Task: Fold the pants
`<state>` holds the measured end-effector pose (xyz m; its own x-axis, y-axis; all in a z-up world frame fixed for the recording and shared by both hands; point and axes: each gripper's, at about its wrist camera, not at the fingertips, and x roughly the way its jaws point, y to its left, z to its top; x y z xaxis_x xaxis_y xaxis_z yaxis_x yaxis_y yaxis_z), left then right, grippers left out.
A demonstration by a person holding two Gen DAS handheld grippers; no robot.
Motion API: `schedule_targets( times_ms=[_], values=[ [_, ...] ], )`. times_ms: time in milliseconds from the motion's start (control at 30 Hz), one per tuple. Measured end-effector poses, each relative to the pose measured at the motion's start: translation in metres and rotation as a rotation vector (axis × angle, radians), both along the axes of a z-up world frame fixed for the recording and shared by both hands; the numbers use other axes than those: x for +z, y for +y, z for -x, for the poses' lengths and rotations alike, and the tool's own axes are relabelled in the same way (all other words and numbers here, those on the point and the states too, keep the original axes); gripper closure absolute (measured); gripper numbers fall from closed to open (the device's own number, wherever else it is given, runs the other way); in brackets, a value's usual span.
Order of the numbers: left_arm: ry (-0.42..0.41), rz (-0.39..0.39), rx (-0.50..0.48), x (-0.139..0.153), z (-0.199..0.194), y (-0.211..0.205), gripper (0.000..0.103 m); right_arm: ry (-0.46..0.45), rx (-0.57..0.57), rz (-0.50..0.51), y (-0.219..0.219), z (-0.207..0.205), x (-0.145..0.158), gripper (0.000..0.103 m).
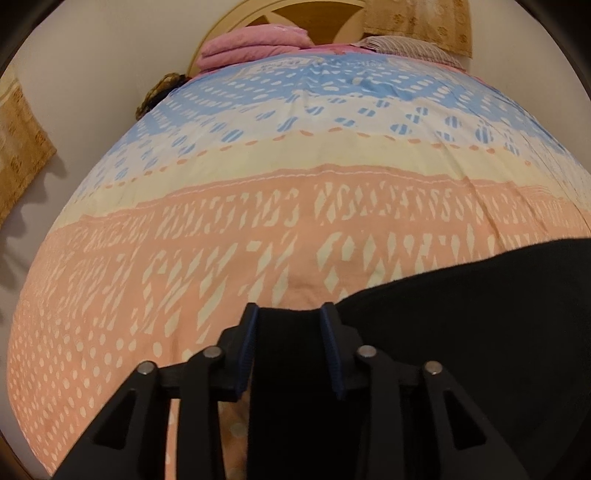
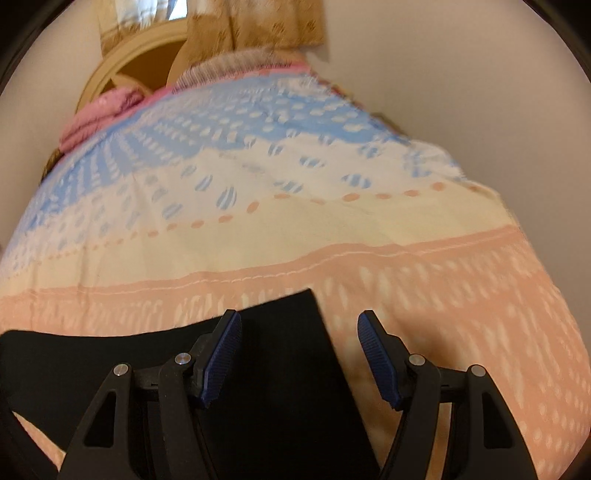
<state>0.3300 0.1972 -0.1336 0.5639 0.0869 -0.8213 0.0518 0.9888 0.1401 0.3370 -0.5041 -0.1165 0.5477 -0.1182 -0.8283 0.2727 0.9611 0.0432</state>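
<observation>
Black pants [image 1: 480,314] lie on a bed with a pink, cream and blue patterned cover [image 1: 258,229]. In the left wrist view my left gripper [image 1: 290,314] has a strip of the black cloth between its blue pads and is shut on it. In the right wrist view the pants [image 2: 280,369] reach in from the left, with a corner near the middle. My right gripper [image 2: 299,321] is open, its left finger over the cloth and its right finger over the bed cover [image 2: 443,295].
Folded pink blankets [image 1: 255,46] and a striped pillow [image 1: 406,46] lie at the head of the bed by a cream headboard [image 1: 236,22]. Tan patterned curtains [image 2: 258,26] hang behind. Pale walls stand on both sides.
</observation>
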Motion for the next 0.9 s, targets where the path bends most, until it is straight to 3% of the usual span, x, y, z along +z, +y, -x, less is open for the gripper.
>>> schedule_targets(
  times_ms=[33, 100, 133, 233, 633, 900],
  values=[
    [0.001, 0.008, -0.022, 0.000, 0.000, -0.002, 0.086, 0.009, -0.001, 0.002, -0.001, -0.003, -0.002, 0.038],
    [-0.005, -0.011, -0.034, -0.002, 0.000, -0.007, 0.088, 0.020, -0.003, 0.009, -0.003, -0.006, -0.004, 0.061],
    [-0.013, -0.024, -0.043, -0.002, -0.001, -0.009, 0.088, 0.021, -0.005, 0.002, -0.005, -0.006, -0.003, 0.081],
    [-0.035, -0.028, -0.049, -0.001, 0.001, -0.010, 0.090, 0.007, 0.010, -0.008, -0.005, -0.002, 0.003, 0.098],
    [-0.232, 0.142, -0.054, 0.060, 0.041, 0.013, 0.090, -0.325, 0.062, -0.054, 0.023, 0.096, 0.102, 0.098],
    [-0.322, 0.264, -0.061, 0.073, 0.080, 0.032, 0.090, -0.470, 0.094, -0.111, 0.026, 0.191, 0.123, 0.099]
  ],
)
